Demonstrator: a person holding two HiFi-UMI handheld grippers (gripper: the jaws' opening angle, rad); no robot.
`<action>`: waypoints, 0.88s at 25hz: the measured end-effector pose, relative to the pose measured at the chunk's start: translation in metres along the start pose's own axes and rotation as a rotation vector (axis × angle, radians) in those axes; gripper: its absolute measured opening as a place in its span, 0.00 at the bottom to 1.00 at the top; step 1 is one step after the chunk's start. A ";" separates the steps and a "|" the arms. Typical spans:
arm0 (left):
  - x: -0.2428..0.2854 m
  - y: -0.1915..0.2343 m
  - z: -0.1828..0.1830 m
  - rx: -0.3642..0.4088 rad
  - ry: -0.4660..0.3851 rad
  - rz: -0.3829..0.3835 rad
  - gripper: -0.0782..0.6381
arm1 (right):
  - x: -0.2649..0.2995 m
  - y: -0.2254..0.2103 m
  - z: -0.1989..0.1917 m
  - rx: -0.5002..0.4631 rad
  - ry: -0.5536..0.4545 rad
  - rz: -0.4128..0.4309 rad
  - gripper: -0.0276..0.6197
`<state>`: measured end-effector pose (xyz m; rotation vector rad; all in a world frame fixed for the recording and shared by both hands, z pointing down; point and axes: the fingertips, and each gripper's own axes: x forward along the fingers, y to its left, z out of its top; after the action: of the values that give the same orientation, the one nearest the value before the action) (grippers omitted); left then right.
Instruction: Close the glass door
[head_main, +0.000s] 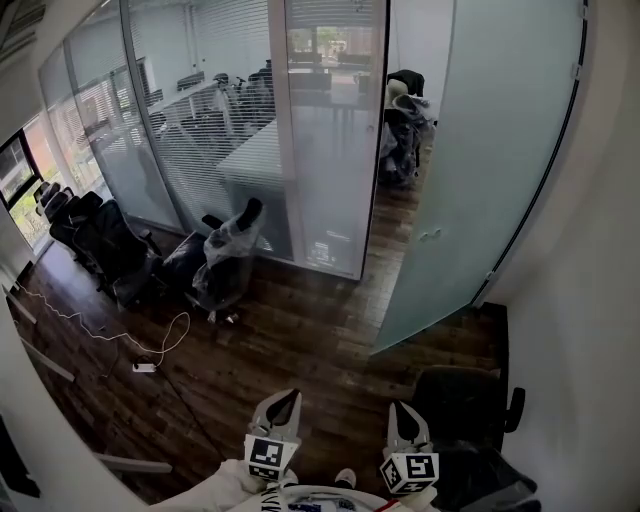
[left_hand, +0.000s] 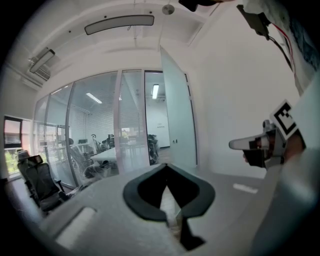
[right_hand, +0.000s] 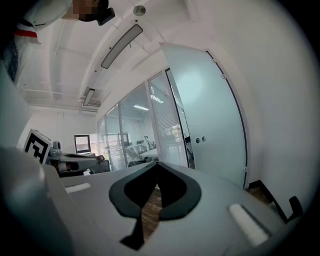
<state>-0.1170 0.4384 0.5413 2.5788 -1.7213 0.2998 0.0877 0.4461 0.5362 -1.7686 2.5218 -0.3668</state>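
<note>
Lowest in the head view, the left gripper (head_main: 284, 397) and right gripper (head_main: 401, 409) are held side by side above the dark wooden floor (head_main: 300, 350); each has its jaws pressed together tip to tip with nothing between them, as the left gripper view and right gripper view each show; a black office chair (head_main: 470, 410) stands just right of the right gripper, against the white wall; to the left, a white cable (head_main: 120, 335) runs across the boards to a power strip (head_main: 145, 367); further on, a plastic-wrapped chair (head_main: 225, 260) and a row of black chairs (head_main: 100, 240) stand against the glass partition (head_main: 200, 120); the frosted glass door (head_main: 480, 170) stands swung open at the right, well apart from both grippers, with bare floor between it and them; through the doorway, more wrapped chairs (head_main: 405, 125) show beyond.

Only the head view shows the floor and the cable; the gripper views show the ceiling with its long light fixture (left_hand: 119, 23); the left gripper view catches the other gripper at its right edge; the right gripper view shows two round fittings (right_hand: 200, 140) on the door.
</note>
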 end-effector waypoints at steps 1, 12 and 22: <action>0.003 -0.006 0.001 0.002 0.002 -0.005 0.11 | -0.001 -0.006 0.000 0.000 0.001 -0.002 0.05; 0.035 -0.062 0.020 0.052 -0.025 -0.033 0.11 | -0.014 -0.066 0.001 0.031 -0.024 -0.017 0.05; 0.056 -0.072 0.019 0.048 0.008 -0.061 0.11 | 0.004 -0.082 -0.005 0.069 -0.006 -0.027 0.05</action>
<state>-0.0273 0.4134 0.5383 2.6532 -1.6497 0.3527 0.1615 0.4163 0.5588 -1.7778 2.4515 -0.4433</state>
